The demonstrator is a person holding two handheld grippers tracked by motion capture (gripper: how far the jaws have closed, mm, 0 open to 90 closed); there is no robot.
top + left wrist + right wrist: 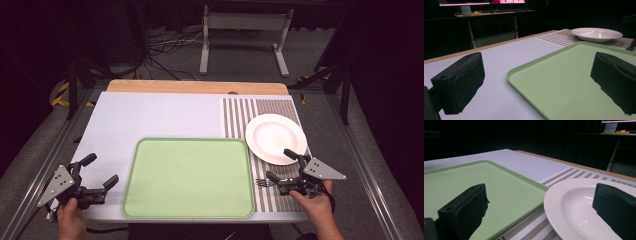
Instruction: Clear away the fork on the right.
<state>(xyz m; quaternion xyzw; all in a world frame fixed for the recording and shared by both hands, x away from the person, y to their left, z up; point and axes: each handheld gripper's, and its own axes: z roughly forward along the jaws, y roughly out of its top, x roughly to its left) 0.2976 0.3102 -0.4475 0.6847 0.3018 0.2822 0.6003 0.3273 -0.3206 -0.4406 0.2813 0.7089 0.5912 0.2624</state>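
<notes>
Both tools (97, 172) (282, 164) wide open over pale table (160, 117) with green tray (190, 177), striped mat (240, 115), dark room.

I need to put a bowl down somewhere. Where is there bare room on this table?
The green tray is bare all over, and so is the white tabletop behind it, left of the striped mat. The mat's near end is crowded: the white plate, a fork and the right gripper.
</notes>
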